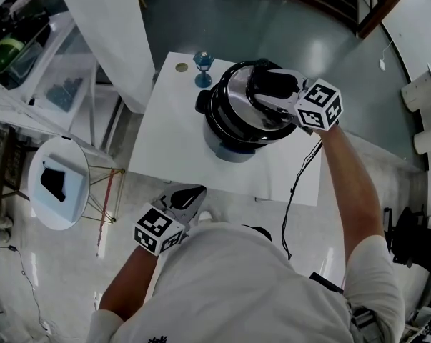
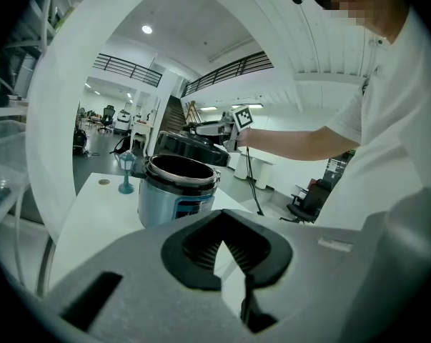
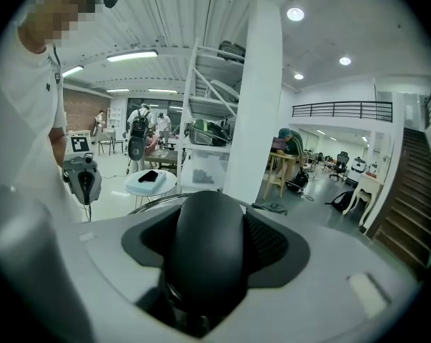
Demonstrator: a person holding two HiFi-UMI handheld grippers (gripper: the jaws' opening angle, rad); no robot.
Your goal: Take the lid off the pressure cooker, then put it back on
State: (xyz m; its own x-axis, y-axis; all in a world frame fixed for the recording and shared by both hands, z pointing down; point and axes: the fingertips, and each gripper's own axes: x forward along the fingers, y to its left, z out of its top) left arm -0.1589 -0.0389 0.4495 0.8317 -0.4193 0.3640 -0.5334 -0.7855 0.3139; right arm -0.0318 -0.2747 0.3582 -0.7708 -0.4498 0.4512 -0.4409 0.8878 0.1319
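The pressure cooker's silver pot [image 1: 233, 147] stands on the white table [image 1: 169, 145]; in the left gripper view the pot [image 2: 176, 188] is open at the top. Its lid [image 1: 233, 106] hangs just above the pot, tilted, and shows as a dark dome [image 2: 190, 147]. My right gripper [image 1: 272, 86] is shut on the lid's black handle [image 3: 204, 249], which fills the space between its jaws. My left gripper [image 1: 189, 195] hangs below the table's near edge, close to the person's body, apart from the cooker. Its jaws [image 2: 222, 245] meet at the tips with nothing between them.
A small blue lamp figurine [image 1: 203, 68] and a coin-like disc [image 1: 181, 68] sit at the table's far side. A black cable [image 1: 297, 184] trails over the near right edge. A round side table [image 1: 58, 183] with a dark object stands at the left, beyond a white pillar [image 1: 108, 34].
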